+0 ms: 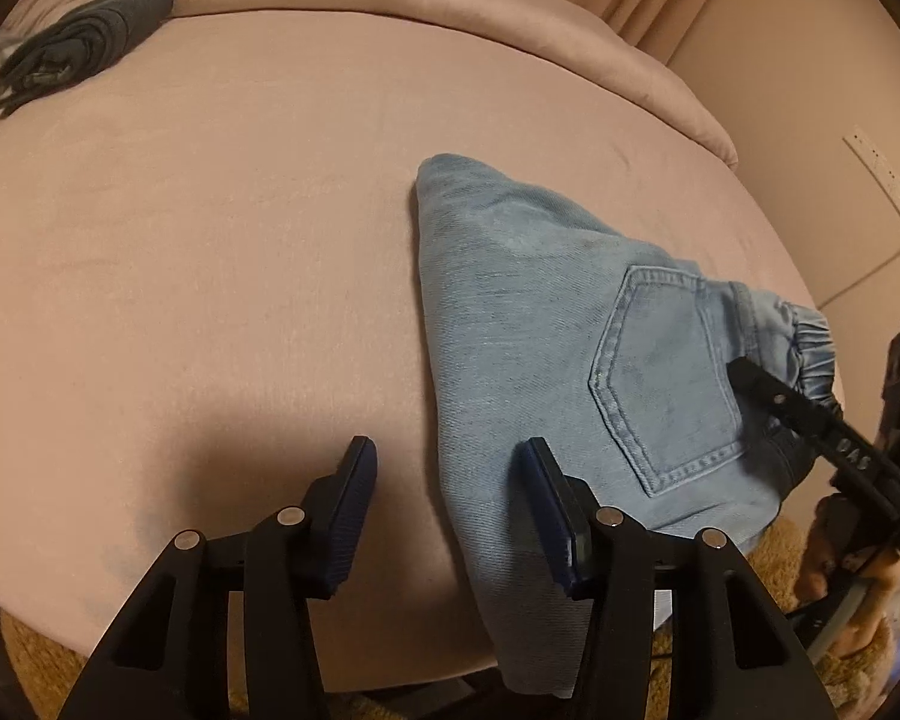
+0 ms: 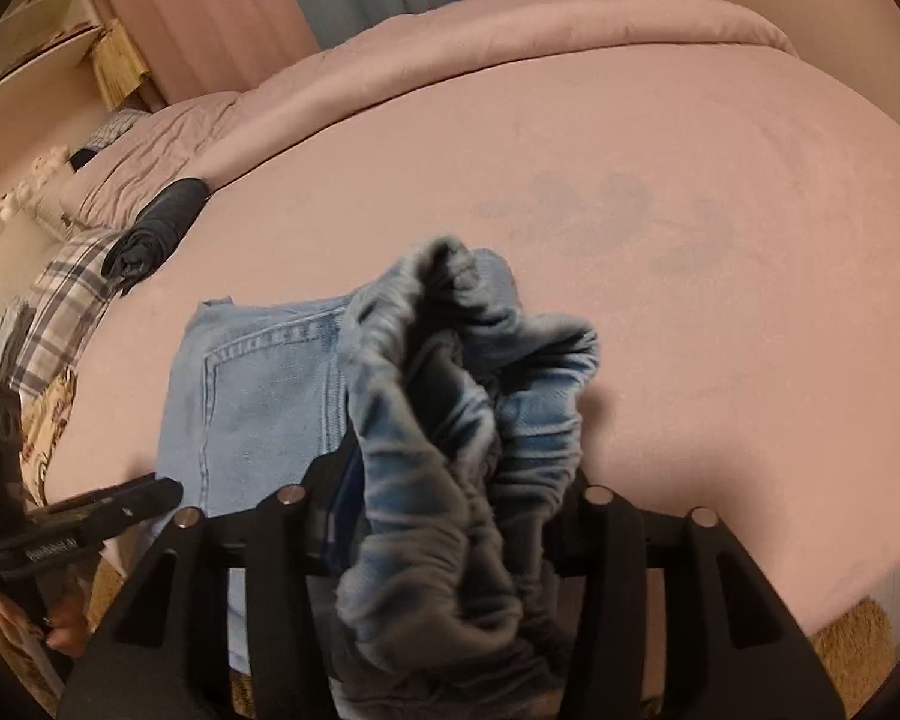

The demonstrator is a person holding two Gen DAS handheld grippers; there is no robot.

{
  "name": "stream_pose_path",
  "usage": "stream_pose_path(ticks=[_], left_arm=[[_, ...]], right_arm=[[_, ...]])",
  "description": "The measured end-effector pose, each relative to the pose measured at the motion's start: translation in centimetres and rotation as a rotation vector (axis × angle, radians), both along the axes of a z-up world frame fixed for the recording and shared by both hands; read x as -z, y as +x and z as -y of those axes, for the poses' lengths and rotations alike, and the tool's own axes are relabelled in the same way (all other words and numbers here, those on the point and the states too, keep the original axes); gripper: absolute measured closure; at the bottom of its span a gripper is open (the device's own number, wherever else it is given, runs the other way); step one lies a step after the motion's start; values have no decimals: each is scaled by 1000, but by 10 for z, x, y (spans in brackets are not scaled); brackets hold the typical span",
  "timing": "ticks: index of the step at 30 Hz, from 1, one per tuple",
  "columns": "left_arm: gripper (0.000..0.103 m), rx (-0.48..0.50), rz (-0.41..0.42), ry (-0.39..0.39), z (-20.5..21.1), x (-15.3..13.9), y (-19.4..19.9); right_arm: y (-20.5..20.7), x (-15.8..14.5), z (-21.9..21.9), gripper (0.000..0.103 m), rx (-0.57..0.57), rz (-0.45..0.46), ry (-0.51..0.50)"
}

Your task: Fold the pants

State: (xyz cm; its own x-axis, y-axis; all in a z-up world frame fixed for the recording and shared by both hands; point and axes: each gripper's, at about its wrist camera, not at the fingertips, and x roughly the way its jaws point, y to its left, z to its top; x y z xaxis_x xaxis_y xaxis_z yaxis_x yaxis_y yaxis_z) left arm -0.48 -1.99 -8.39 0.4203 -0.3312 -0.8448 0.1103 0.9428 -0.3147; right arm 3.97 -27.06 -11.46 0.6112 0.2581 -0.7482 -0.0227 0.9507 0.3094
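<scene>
Light blue jeans (image 1: pixel 540 336) lie on the pink bed, back pocket (image 1: pixel 666 372) up, one leg hanging over the near edge. My left gripper (image 1: pixel 444 480) is open and empty, its right finger (image 1: pixel 549 504) over the jeans' left edge. My right gripper (image 1: pixel 744 375) reaches in from the right at the elastic waistband (image 1: pixel 810 342). In the right wrist view the bunched waistband (image 2: pixel 468 420) fills the space between the right gripper's (image 2: pixel 450 480) fingers, which are shut on it. The pocket side (image 2: pixel 258 384) lies flat to its left.
A folded dark garment (image 1: pixel 84 42) lies at the bed's far left, also seen in the right wrist view (image 2: pixel 156 228). A plaid cloth (image 2: pixel 66 294) lies beside it. A rolled pink duvet (image 1: pixel 450 0) runs along the far side. A tan rug (image 1: pixel 810 552) lies below the bed edge.
</scene>
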Motion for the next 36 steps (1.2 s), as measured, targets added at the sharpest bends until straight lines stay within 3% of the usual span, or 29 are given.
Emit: stream_pose_path(ticks=[3,7,9,13,15,19,20,23,25,28,29,31,33,36], left_arm=[[53,29,14,-34,-2,-13,9],[53,17,95,-40,-4,-40,36],[53,26,76,-39,-1,-38,55],[58,5,4,20,7,-9,85],[58,-8,-31,-9,6,6,91],[58,-3,-31,-22,-1,-1,87],[58,0,-28,-21,-3,-5,86],[58,-18,17,-4,-6,-16,91],[58,-24,9,2,-5,-12,96],[58,-10,-22,15,-1,8,106],[58,-13,-17,6,-1,9,107],[58,-13,-16,2,-2,10,104],[58,-12,-17,-8,-4,11,103],[58,-23,-14,-16,-8,11,100]], right_arm=[[-6,-15,-3,46,20,13,-51],[-20,-44,-14,40,60,86,-177],[-28,-60,-6,40,72,129,-210],[-35,-71,-11,38,0,137,-143],[-35,-66,-28,38,-36,126,-136],[-39,-69,-56,40,-32,177,-263],[-40,-73,-57,45,-44,188,-242],[-41,-83,-65,43,-82,213,-212],[-41,-77,-81,46,-161,190,-180],[-23,-45,-111,70,-274,66,-72],[-16,-28,-121,73,-299,1,-59],[-13,-2,-134,74,-307,-56,-106],[-20,1,-142,74,-317,-9,-169],[-20,0,-143,74,-309,-21,-173]])
